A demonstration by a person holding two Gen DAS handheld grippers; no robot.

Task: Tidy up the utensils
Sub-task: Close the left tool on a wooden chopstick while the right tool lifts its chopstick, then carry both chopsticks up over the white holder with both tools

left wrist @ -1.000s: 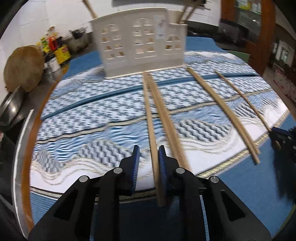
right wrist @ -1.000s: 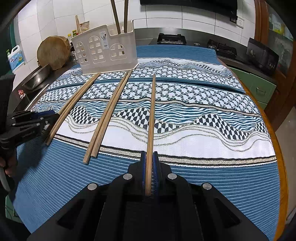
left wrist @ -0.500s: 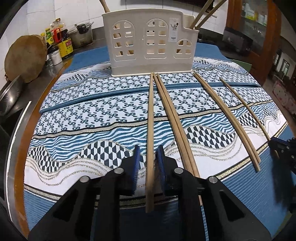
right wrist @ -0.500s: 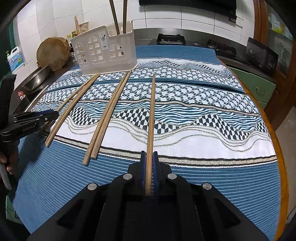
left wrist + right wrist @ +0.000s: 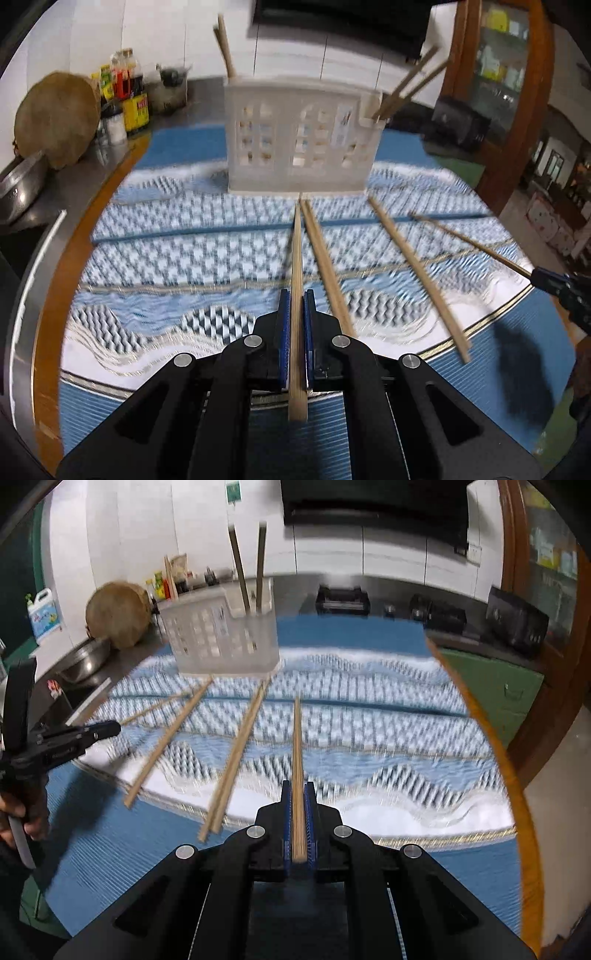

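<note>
In the left wrist view my left gripper has its jaws closing on a wooden chopstick; the blue pads press on it and it points at the white perforated utensil holder. More chopsticks lie just right of it, and another pair lies further right. My right gripper is shut on its own chopstick, lifted off the cloth. The same holder, with two sticks upright in it, stands at the far left. Loose chopsticks lie on the patterned cloth.
The round table has a wooden rim. A wooden chopping block, bottles and a metal bowl sit on the counter to the left. A stove and dark appliances stand behind the table. A hand holds the left gripper.
The left jaws have closed onto the chopstick that lay between them. Both grippers have risen and lifted their chopsticks off the cloth. The pictures are now blurred by motion.
</note>
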